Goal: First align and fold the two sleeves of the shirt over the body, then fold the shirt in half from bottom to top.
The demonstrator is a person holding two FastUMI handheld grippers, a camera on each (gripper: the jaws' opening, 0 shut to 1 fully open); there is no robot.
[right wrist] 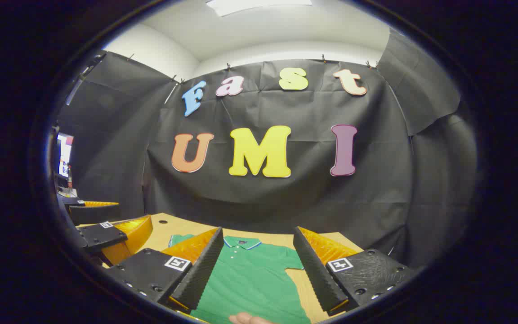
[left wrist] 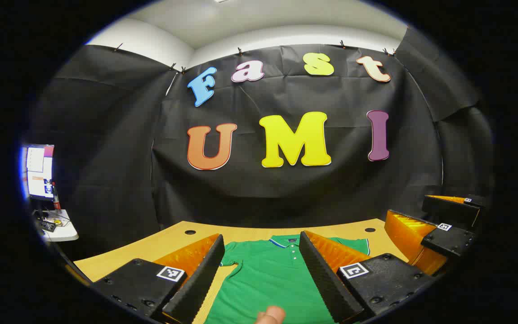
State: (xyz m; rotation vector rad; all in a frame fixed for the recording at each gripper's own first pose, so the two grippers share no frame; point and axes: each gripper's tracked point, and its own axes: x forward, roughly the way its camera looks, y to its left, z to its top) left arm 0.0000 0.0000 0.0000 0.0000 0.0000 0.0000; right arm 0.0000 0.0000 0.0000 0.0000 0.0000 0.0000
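- The left gripper [left wrist: 263,274] is held above the table with its jaws spread wide; nothing is between them, and the green polo shirt [left wrist: 270,274] shows through the gap.
- The right gripper [right wrist: 254,270] is likewise held wide, gripping nothing, with the shirt [right wrist: 250,279] in view between its fingers.
- Each gripper is seen from the other's camera: the right gripper [left wrist: 439,229] at the right edge of the left gripper view, the left gripper [right wrist: 106,229] at the left edge of the right gripper view, both above the table's edges beside the shirt.
- The shirt lies flat on the wooden table [left wrist: 173,238], front up, collar toward the far wall, both short sleeves spread out to the sides.
- A fingertip [left wrist: 271,315] shows at the bottom edge of the left gripper view, over the shirt.
- Two small dark holes [left wrist: 190,232] sit near the table's far corners.
- Far left, a lit monitor [left wrist: 38,171] stands on a small white desk [left wrist: 63,231]; its contents are too small to make out.
- Square black-and-white marker tags [left wrist: 170,273] are stuck on the gripper bodies; they carry no readable words.
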